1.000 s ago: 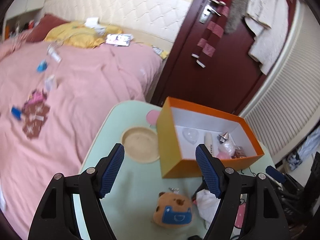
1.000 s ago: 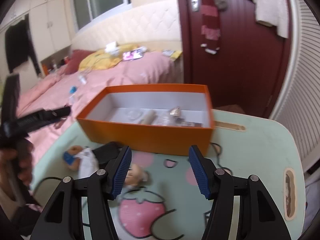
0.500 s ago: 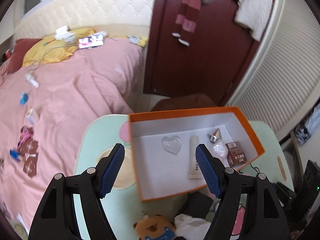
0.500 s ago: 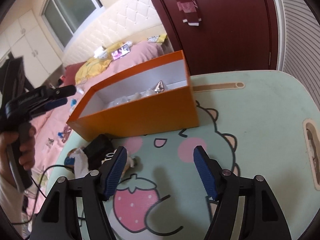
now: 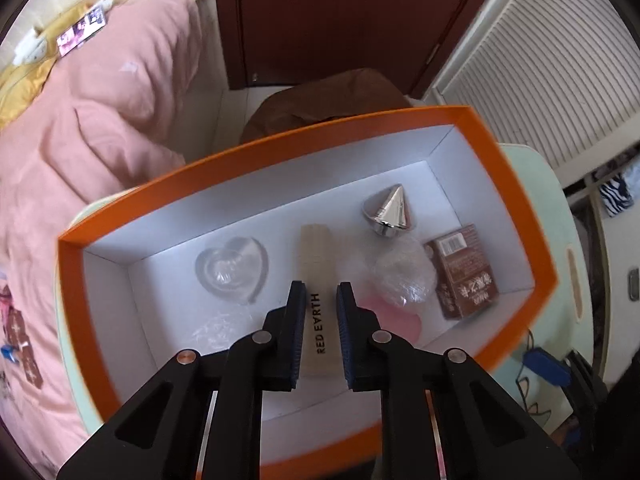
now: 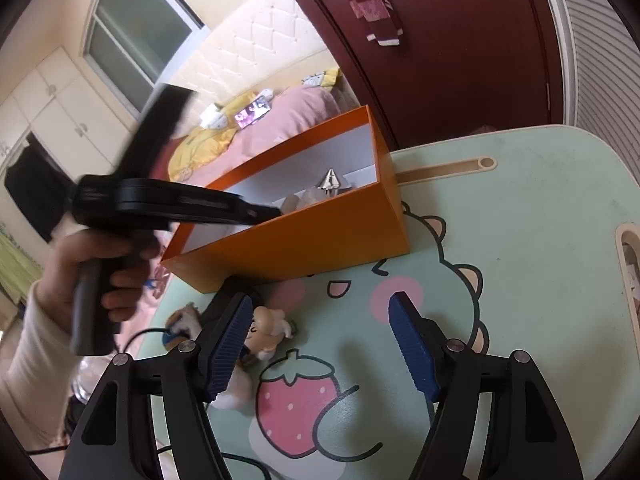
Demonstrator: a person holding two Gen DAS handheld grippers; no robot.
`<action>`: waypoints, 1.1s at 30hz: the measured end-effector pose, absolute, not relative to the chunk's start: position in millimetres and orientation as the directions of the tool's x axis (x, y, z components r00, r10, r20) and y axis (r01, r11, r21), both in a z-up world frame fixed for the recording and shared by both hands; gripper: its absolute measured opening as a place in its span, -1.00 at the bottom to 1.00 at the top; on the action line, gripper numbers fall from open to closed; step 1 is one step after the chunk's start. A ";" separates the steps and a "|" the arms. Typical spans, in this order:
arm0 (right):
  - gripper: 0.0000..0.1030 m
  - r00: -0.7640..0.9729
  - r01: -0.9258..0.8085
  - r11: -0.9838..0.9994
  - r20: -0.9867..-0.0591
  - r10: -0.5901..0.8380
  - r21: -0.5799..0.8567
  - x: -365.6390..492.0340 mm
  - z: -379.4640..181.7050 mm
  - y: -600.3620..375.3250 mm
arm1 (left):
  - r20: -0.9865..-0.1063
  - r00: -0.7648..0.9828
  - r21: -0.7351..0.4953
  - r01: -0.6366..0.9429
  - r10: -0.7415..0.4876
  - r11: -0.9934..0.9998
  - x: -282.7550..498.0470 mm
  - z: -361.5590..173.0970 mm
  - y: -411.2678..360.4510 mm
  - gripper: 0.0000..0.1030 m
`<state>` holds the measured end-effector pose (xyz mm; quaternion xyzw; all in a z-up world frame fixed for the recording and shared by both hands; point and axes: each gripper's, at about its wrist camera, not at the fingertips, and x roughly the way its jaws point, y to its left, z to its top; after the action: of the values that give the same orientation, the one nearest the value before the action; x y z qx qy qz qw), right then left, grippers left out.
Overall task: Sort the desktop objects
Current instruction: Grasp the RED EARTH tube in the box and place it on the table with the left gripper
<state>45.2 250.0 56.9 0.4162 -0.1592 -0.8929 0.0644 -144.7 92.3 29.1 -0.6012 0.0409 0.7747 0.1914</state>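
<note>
The orange box (image 5: 508, 184) with a white inside stands on the mint table; it also shows in the right wrist view (image 6: 304, 240). Inside lie a beige RED EARTH tube (image 5: 316, 256), a clear heart dish (image 5: 232, 270), a silver cone (image 5: 390, 210), a brown packet (image 5: 466, 272) and a crumpled clear wrap (image 5: 402, 278). My left gripper (image 5: 321, 292) is down in the box, its jaws narrowed around the tube's sides. My right gripper (image 6: 320, 312) is open and empty above the table's strawberry print, with a small figurine (image 6: 266, 330) by its left finger.
A pink bed (image 5: 100, 128) lies left of the table, and a dark red door (image 6: 440, 40) stands behind it. A bear plush (image 6: 182, 322) and a black object lie near the box's front. A cable and a blue item (image 5: 546, 366) lie right of the box.
My left gripper has dropped into the box and narrowed from wide open to around the tube. My right gripper has shifted slightly over the table and stays open.
</note>
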 end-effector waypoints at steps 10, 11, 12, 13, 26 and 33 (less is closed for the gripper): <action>0.41 -0.640 -0.024 -0.925 -0.717 -0.278 0.380 47.7 53.9 248.7 | -0.963 -0.192 -0.106 -0.380 0.190 -0.919 -142.1 23.7 101.1 -0.58; 0.41 -0.641 -0.023 -0.927 -0.717 -0.274 0.375 48.2 53.9 247.4 | -0.960 -0.200 -0.109 -0.379 0.196 -0.919 -140.8 24.7 100.7 -0.58; 0.41 -0.644 -0.021 -0.928 -0.715 -0.272 0.372 48.5 54.0 246.8 | -0.956 -0.204 -0.120 -0.380 0.209 -0.917 -139.5 25.9 99.4 -0.58; 0.42 -0.646 -0.020 -0.929 -0.714 -0.270 0.369 48.8 54.1 246.3 | -0.952 -0.208 -0.132 -0.380 0.223 -0.916 -138.2 27.7 97.9 -0.58; 0.42 -0.644 -0.027 -0.939 -0.724 -0.247 0.344 47.0 50.6 245.5 | -0.751 -0.511 -0.277 -0.330 0.417 -0.903 -65.6 148.9 10.2 -0.58; 0.42 -0.642 -0.034 -0.948 -0.734 -0.223 0.317 45.5 47.2 245.7 | -0.792 -0.486 -0.245 -0.300 0.369 -0.922 -19.1 101.1 -6.2 -0.58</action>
<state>45.5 245.7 47.2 0.4200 -0.1525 -0.8930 0.0529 -19.1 -6.2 101.1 -0.4682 -0.0364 0.8612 0.1942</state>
